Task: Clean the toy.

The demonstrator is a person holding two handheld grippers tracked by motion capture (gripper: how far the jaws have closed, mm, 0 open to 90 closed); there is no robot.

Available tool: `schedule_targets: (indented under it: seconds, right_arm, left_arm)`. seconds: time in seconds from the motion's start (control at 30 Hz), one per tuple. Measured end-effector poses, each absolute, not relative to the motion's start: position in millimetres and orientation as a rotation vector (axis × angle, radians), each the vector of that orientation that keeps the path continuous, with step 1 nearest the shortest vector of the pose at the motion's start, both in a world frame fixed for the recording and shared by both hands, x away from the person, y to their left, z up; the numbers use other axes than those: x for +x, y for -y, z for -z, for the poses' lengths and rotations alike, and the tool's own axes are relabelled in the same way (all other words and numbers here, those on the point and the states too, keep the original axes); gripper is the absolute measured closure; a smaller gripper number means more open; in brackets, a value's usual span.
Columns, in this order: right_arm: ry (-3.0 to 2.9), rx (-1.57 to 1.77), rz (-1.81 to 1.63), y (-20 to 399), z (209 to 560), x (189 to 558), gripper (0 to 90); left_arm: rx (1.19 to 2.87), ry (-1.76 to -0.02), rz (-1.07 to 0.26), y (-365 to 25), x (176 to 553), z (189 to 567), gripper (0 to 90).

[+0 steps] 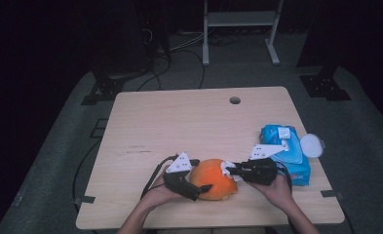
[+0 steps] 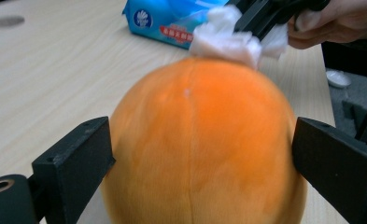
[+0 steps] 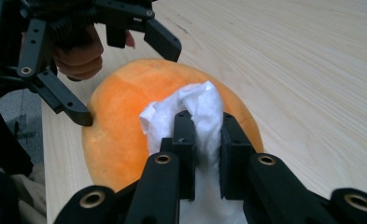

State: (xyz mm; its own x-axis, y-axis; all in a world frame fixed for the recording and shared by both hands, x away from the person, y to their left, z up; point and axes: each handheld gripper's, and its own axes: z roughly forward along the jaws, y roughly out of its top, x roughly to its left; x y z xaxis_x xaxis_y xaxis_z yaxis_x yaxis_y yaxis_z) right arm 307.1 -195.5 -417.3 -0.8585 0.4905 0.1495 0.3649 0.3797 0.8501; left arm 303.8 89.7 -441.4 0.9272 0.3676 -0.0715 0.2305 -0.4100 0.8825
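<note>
Near the surface's front edge, the left tongs straddle the orange plush ball, released, pads apart from it; the right tongs clench a white wipe against its top; unbraced, the ball may roll under wiping pressure.

Right hand-held gripper clamped on white wipe, orange plush ball ahead.

Item: white wipe, crumpled, pinched between the two black jaws and pressed onto the ball. Orange plush ball directly in front, resting on the light wood bench. Beyond it, upper left: left hand-held gripper, jaws spread either side of the ball, with fingers behind.
</note>
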Motion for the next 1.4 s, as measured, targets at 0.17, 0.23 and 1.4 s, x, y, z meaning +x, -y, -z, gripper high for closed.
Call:
schedule_targets:
  seconds: [0.17, 0.23, 1.4]
  right_arm:
    - [-2.502, 0.702, -1.526, 181, 408, 299, 78.7]
    - [-2.511, 0.661, -1.501, 175, 406, 295, 78.8]
    - [-2.462, 0.561, -1.493, 170, 391, 283, 78.8]
  left_arm:
    - [2.034, -0.371, -0.214, -80, 296, 435, 17.2]
    - [2.040, -0.357, -0.220, -80, 296, 434, 15.4]
    - [1.982, -0.389, -0.231, -72, 292, 428, 20.1]
